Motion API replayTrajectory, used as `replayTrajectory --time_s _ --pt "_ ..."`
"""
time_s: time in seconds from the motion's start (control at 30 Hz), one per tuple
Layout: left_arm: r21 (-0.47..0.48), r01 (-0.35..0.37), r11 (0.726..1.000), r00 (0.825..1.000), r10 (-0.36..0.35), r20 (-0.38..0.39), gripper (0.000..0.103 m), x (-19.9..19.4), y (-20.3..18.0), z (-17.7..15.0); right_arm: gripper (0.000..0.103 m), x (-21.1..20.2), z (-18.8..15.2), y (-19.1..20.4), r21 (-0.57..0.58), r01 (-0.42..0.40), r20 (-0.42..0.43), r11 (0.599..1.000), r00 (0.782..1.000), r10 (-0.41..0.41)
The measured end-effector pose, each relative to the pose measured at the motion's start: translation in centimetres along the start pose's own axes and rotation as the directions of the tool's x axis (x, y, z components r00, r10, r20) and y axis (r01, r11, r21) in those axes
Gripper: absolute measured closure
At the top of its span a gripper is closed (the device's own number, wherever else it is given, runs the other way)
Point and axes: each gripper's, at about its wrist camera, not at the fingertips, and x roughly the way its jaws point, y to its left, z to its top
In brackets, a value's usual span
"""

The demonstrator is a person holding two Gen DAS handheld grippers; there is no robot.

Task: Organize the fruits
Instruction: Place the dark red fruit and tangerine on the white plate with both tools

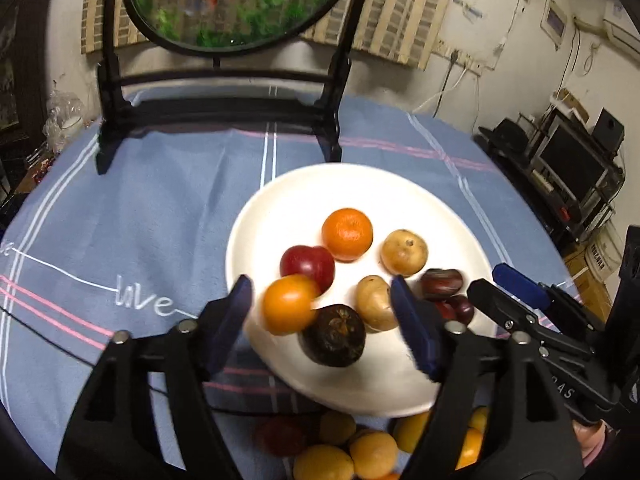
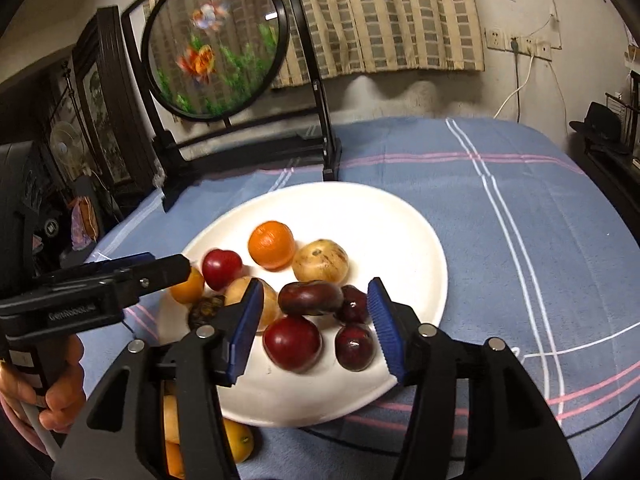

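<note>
Fruits sit mostly on the white oval ceramic plate [image 1: 304, 196], which rests on the blue striped tablecloth [image 1: 140, 208]; more orange and brown ones lie on the cloth just in front of its near rim.

Left gripper [image 1: 322, 320]: jaws spread, nothing pinched. A smooth orange round fruit [image 1: 289, 304] looks blurred between them, right at the plate's left rim, touching a dark brown rough-skinned fruit [image 1: 334, 336]. I judge it freshly let go and not settled; it could roll off the rim onto the cloth, or nudge the red plum-like fruit [image 1: 307, 266] behind it.

Right gripper [image 2: 314, 328]: jaws apart, pads clear of a round dark red fruit [image 2: 292, 342] and a darker red one [image 2: 354, 346] lying between them. Also slightly blurred, so maybe still rolling.

Risks as I see them:
- Plate's near half is crowded; another drop may knock neighbours over the edge.
- The two grippers work close together; fingers could clash.

Writing: "live" in white script on the cloth, left wrist view. Raised lettering on the gripper bodies, not readable.
</note>
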Motion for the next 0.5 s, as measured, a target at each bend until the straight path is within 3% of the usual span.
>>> replayTrajectory --time_s 0.07,0.17,0.33,0.43,0.5 --pt "-0.019 -0.012 1.000 0.999 0.013 0.033 0.011 -1.7 0.2 -0.2 0.047 -1.2 -0.1 0.3 -0.001 -0.015 0.012 1.000 1.000 0.015" --pt "-0.006 -0.029 1.000 0.998 0.029 0.063 0.007 -4.0 0.3 -1.4 0.046 -2.9 -0.7 1.2 -0.025 -0.044 0.019 0.999 0.999 0.044" --pt "0.076 -0.125 0.989 0.986 0.115 0.123 0.005 -7.2 0.6 -5.8 0.041 -5.8 -3.0 3.5 -0.106 -0.078 0.010 0.991 0.997 0.079" --pt "0.064 -0.193 0.979 0.972 0.182 0.149 0.005 -8.1 1.5 -7.9 0.041 -7.4 -5.3 5.1 -0.177 -0.078 -0.002 0.981 0.997 0.079" --pt "0.038 -0.194 0.980 0.973 0.187 0.135 0.005 -8.4 2.4 -8.9 0.041 -8.1 -6.7 5.6 -0.200 -0.076 -0.020 0.977 0.997 0.074"
